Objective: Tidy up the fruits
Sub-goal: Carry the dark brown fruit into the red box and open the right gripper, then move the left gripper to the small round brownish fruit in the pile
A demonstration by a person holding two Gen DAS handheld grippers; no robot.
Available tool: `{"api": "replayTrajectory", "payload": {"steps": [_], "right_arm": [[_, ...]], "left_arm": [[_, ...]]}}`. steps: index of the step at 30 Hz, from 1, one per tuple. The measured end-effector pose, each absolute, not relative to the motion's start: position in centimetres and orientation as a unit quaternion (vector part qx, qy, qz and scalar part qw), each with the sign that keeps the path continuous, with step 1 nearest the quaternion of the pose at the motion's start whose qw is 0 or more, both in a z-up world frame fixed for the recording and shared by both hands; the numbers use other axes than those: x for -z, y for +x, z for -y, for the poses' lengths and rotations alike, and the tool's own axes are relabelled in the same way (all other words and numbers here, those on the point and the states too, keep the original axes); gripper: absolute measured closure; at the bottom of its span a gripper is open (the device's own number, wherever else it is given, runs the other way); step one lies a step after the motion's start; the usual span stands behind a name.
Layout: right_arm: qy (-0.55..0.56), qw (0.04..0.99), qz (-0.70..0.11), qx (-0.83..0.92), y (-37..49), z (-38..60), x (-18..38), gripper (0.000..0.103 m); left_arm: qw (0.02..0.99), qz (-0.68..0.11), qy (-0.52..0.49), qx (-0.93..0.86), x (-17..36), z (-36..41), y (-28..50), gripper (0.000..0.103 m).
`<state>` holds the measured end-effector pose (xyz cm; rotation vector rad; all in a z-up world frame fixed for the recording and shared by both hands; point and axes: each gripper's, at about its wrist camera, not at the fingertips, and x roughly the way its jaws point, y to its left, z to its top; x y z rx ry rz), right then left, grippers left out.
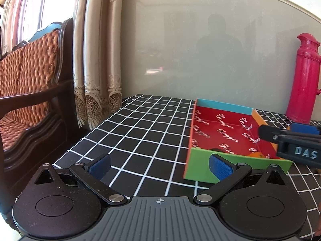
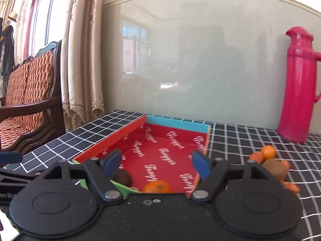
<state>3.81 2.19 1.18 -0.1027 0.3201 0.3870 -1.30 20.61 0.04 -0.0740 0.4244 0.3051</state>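
A black, white-gridded surface point(image 2: 240, 140) is set against a pale wall, with a pink flask point(image 2: 297, 84) at the back. A red-lined tray point(image 2: 160, 152) is seen holding a tangerine point(image 2: 157, 186) and a dark fruit point(image 2: 122, 177) near its front wall. More tangerines point(image 2: 267, 152) and a kiwi point(image 2: 276, 167) are left just right of the tray. The right hand-held gripper point(image 2: 157, 163) is held open and empty above the tray; the left hand-held gripper point(image 1: 159, 165) likewise open, empty. The kiwi is judged next; it should be gripped gently.

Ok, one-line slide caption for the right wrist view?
Open right gripper over red box holding an orange; more fruit waits beside it.
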Motion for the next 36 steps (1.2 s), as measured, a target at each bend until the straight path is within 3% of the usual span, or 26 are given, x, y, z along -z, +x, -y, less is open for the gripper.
{"api": "replayTrajectory", "payload": {"steps": [6, 18, 36], "right_arm": [[-0.048, 0.977, -0.147, -0.15, 3.7, 2.2, -2.5, 0.025], [-0.024, 0.988, -0.147, -0.051, 3.1, 11.5, -3.2, 0.025], [0.0, 0.989, -0.144, 0.041, 0.6, 21.4, -3.6, 0.025]], "left_arm": [[0.97, -0.21, -0.064, -0.102, -0.5, -19.0, -0.7, 0.0], [0.981, -0.181, -0.03, -0.069, -1.2, -12.1, 0.2, 0.0], [0.98, -0.199, 0.01, 0.01, -0.8, -1.8, 1.5, 0.0]]}}
